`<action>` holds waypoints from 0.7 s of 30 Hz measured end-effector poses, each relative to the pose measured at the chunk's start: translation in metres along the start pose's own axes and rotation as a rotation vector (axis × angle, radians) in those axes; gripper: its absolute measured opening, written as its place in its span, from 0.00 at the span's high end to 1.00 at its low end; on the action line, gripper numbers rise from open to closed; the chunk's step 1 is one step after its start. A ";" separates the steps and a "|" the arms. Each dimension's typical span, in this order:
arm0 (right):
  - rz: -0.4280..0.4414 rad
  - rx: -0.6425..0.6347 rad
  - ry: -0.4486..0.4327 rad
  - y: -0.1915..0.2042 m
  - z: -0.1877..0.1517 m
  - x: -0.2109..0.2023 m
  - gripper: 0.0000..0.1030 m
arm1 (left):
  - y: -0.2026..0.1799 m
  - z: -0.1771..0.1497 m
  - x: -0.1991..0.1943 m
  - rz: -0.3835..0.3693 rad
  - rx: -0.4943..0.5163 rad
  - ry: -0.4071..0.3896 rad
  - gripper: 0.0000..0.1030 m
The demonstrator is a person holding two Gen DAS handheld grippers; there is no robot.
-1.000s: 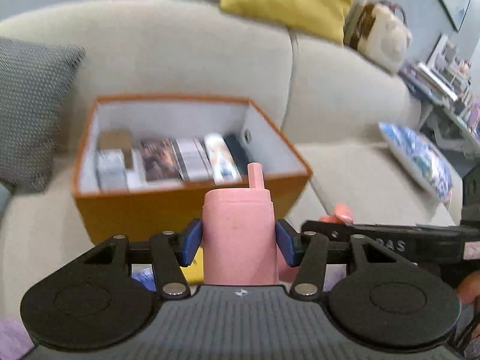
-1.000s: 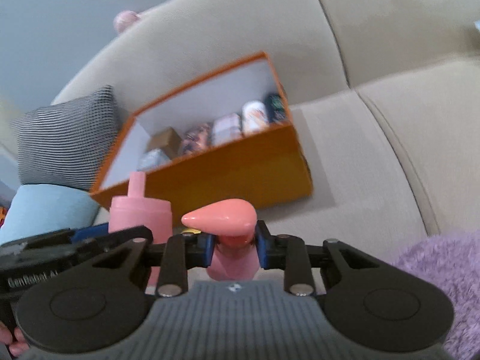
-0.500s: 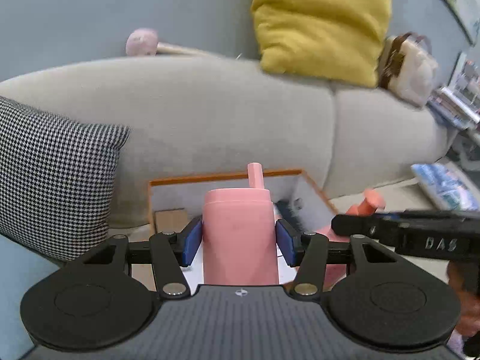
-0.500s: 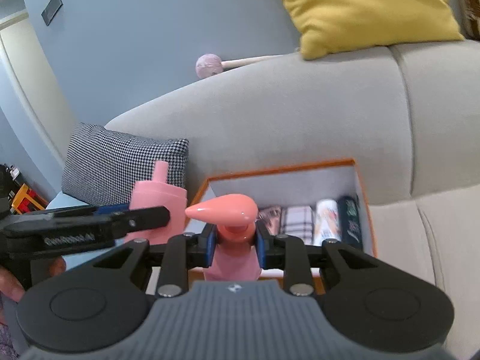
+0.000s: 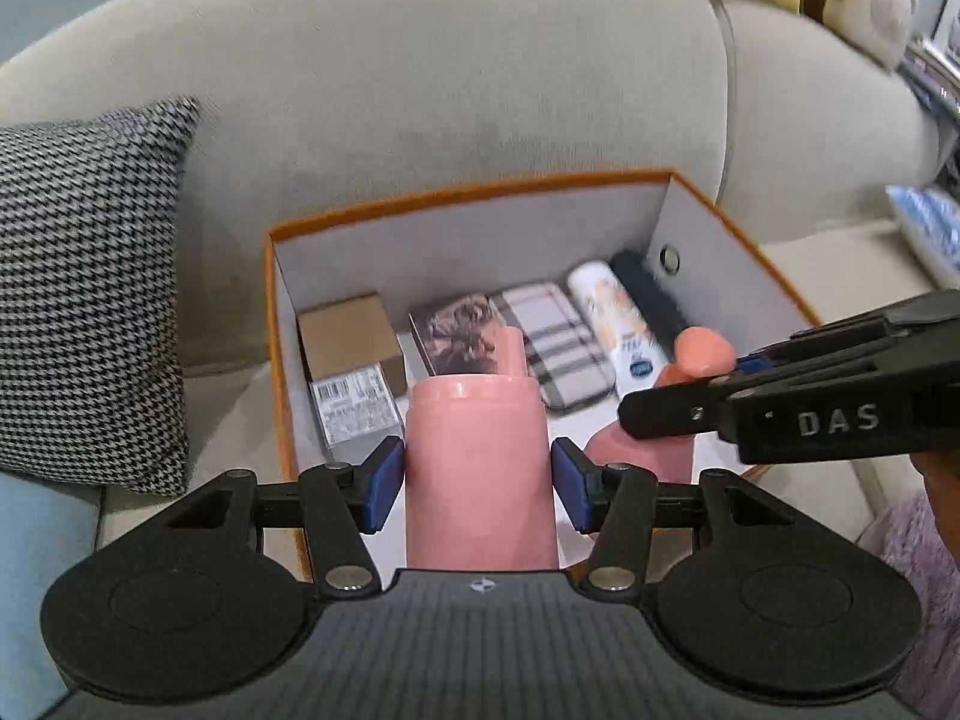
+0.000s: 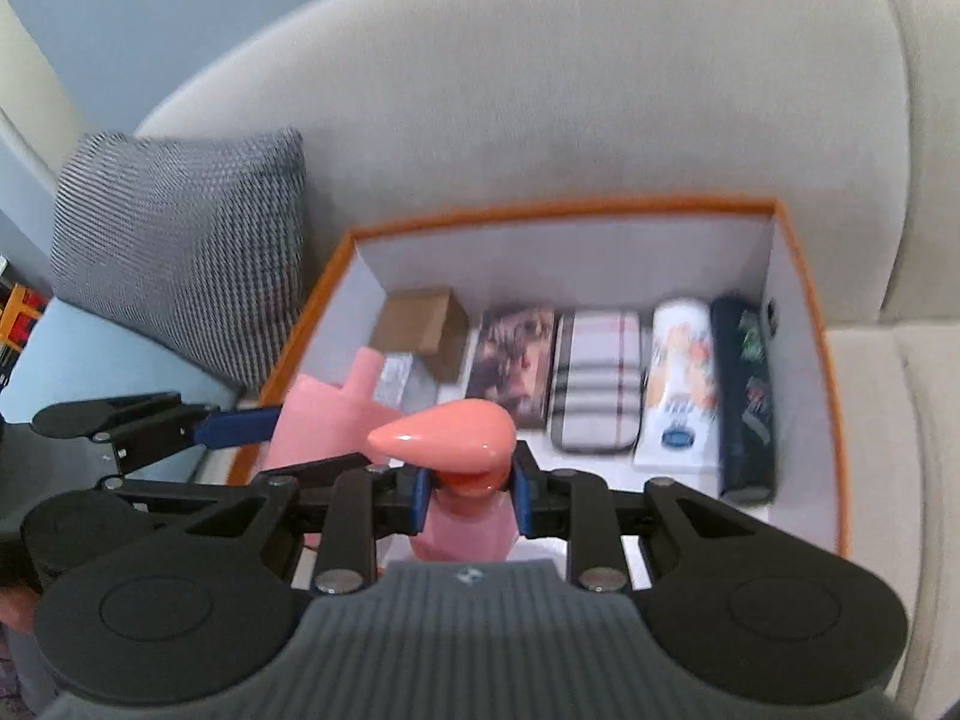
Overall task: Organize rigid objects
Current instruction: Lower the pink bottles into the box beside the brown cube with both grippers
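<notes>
Orange box [image 5: 282, 360] holding packaged items in a row; pink bottle [image 5: 480, 468] clamped by left gripper [image 5: 477, 474], pump bottle [image 6: 462, 516] by right gripper [image 6: 468, 498].

- Bottle [image 5: 479, 468]: plain pink, at 6 o'clock in the left wrist view.
- Pump dispenser [image 6: 447, 438]: salmon-pink head, paler pink body.
- Box [image 6: 834, 396]: orange outside and rim, white inside.
- Cushion [image 5: 84, 300], 9 o'clock: black-and-white houndstooth.
- Sofa [image 5: 480, 78]: beige.
- Pouch [image 6: 597, 381] in box: white with dark plaid lines.
- Small carton [image 6: 423, 321]: brown.
- Gripper pads [image 5: 379, 483]: blue on black.
</notes>
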State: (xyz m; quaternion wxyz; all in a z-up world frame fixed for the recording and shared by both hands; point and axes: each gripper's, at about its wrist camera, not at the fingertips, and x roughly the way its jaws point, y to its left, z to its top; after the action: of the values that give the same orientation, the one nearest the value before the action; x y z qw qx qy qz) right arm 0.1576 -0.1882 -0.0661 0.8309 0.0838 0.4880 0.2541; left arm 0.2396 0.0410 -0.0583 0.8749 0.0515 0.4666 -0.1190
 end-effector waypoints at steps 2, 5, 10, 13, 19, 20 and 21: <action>0.004 0.008 0.032 -0.003 -0.001 0.010 0.74 | -0.001 -0.001 0.008 -0.005 0.009 0.036 0.41; 0.016 0.013 0.070 -0.007 0.000 0.023 0.74 | -0.002 -0.003 0.021 -0.008 0.025 0.081 0.41; 0.016 0.011 0.131 -0.007 0.005 0.039 0.74 | 0.000 0.004 0.039 -0.010 0.043 0.136 0.41; 0.006 0.003 0.165 -0.005 0.006 0.051 0.74 | -0.003 0.006 0.047 0.013 0.083 0.177 0.41; 0.002 0.019 0.213 -0.006 0.010 0.069 0.73 | -0.001 0.019 0.058 0.003 0.116 0.275 0.40; 0.000 0.018 0.220 -0.006 0.011 0.070 0.73 | 0.000 0.021 0.060 0.001 0.112 0.289 0.40; 0.001 0.017 0.224 -0.005 0.012 0.071 0.73 | 0.001 0.023 0.061 -0.005 0.105 0.300 0.40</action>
State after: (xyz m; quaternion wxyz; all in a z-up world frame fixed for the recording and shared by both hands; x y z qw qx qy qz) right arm 0.1982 -0.1556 -0.1165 0.7704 0.0623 0.5797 0.2580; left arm 0.2912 0.0277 -0.0960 0.7913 0.1132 0.5853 -0.1361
